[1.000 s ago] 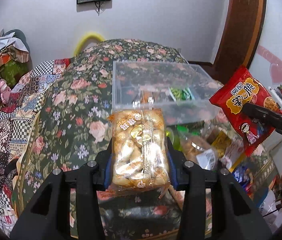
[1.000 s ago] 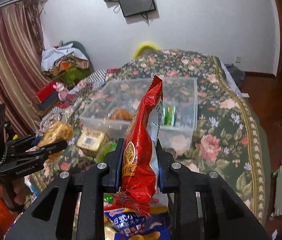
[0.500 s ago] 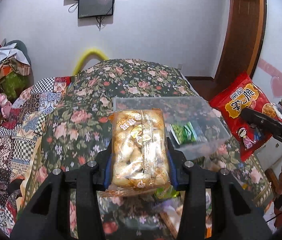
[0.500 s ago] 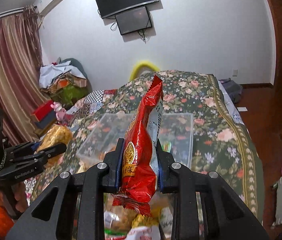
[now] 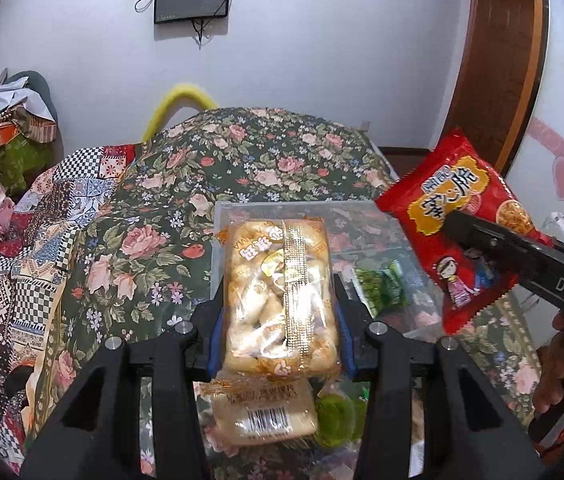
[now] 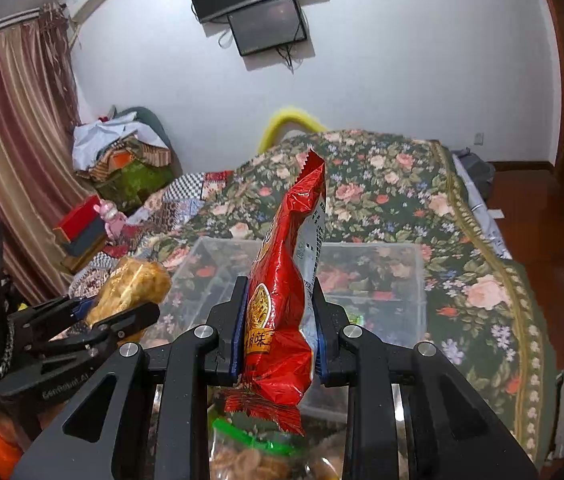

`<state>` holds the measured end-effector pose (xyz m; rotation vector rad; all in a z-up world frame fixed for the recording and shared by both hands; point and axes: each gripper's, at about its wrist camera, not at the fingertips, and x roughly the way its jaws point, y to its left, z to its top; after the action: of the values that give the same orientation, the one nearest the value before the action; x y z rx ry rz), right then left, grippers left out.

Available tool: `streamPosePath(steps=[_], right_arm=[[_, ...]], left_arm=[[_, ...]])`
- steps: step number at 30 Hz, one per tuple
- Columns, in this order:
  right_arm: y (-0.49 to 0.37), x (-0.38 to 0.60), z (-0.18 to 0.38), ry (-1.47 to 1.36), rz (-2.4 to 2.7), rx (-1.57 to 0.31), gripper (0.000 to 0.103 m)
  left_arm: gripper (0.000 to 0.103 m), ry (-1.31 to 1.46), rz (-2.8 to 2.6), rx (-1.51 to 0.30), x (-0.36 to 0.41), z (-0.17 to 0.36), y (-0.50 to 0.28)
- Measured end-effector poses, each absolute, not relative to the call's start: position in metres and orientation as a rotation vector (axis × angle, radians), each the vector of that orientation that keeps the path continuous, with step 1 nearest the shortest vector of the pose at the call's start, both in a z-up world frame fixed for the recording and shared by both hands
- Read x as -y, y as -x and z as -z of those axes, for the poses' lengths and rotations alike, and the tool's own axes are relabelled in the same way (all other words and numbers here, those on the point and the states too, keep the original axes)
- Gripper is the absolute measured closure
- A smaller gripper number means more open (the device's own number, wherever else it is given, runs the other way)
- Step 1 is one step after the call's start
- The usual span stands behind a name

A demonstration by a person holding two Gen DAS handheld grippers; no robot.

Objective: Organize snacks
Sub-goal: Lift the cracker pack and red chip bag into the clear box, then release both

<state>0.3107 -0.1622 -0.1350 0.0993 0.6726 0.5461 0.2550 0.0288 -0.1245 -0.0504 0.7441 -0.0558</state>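
1. The left gripper [image 5: 279, 312] holds a clear bag of golden pastries [image 5: 279, 300] upright above the flowered bedspread [image 5: 153, 248], its jaws clenched on the bag's two sides; orange characters run across the top of the wrapper and a gold strip down its middle.
2. The right gripper [image 6: 277, 336] grips a red snack packet [image 6: 286, 300] edge-on, jaws clamped tight on it; yellow characters show low on the front and fine black print on the white back, too small to read.
3. In the left wrist view the same red packet [image 5: 462, 232] shows its face: large red characters on a yellow panel and a cartoon girl below, with "DAS" printed on the black finger crossing it.
4. The left gripper's body, seen from the right wrist view, bears moulded lettering too blurred to read with certainty.
5. A clear plastic storage box [image 5: 398, 240] sits open on the bed beyond both bags, a green packet [image 5: 380, 288] inside it.
6. Below the left gripper lies a wrapped bun with a barcode [image 5: 265, 416].
7. Compared with a second ago, both bags have been carried back from the box, which now sits lower and smaller in frame; both grips are unchanged.
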Motion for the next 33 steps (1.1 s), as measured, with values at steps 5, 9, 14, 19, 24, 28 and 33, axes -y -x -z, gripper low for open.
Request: streamPosePath(steps=[5, 9, 14, 19, 24, 28, 33], right_arm=[[-0.325, 0.145, 0.147, -0.069, -0.544, -0.719, 0.079], [-0.331, 0.133, 0.159, -0.032, -0.537, -0.755, 0.079], [-0.337, 0.124, 0.167, -0.002, -0.544, -0.784, 0.079], [-0.339, 0.118, 0.176, 0.034, -0.546, -0.819, 0.077], [-0.335, 0.117, 0.180, 0.081, -0.539, -0.850, 0.068], [-0.329, 0.122, 0.173, 0.099, -0.518, -0.825, 0.043], [-0.313, 0.137, 0.155, 0.098, -0.515, -0.779, 0.034]], left_arm=[[0.059, 0.056, 0.039, -0.779, -0.033, 0.140, -0.272], [0.059, 0.048, 0.018, -0.800, -0.035, 0.150, -0.282], [0.059, 0.057, 0.015, -0.826, -0.039, 0.160, -0.290], [0.059, 0.091, 0.034, -0.856, -0.042, 0.165, -0.292], [0.058, 0.072, 0.029, -0.840, -0.039, 0.159, -0.284], [0.054, 0.075, 0.031, -0.827, -0.040, 0.150, -0.275], [0.046, 0.073, 0.034, -0.803, -0.041, 0.135, -0.257]])
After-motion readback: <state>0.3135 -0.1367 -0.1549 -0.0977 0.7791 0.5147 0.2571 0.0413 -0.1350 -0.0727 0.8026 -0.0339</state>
